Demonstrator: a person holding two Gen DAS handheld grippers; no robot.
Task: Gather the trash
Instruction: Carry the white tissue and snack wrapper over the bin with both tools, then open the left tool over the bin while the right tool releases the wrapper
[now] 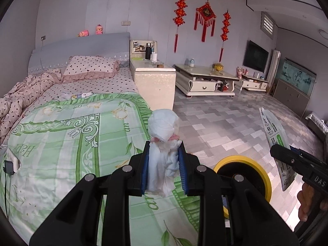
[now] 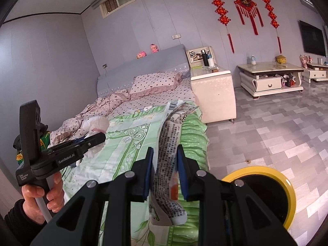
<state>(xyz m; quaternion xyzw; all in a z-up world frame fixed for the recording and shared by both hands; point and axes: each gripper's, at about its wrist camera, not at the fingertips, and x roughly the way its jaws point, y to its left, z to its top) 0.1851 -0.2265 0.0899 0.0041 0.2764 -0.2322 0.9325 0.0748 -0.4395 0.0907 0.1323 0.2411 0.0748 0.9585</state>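
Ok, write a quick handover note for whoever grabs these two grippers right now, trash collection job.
Left gripper: shut on a crumpled white tissue wad, held above the bed's green quilt.
Right gripper: shut on a printed plastic wrapper, also lifted.
Yellow-rimmed bin: on the floor beside the bed, down to the right of both grippers.
Done: both pieces picked up.
Left: carry them over the bin and drop them in; nothing is released yet.
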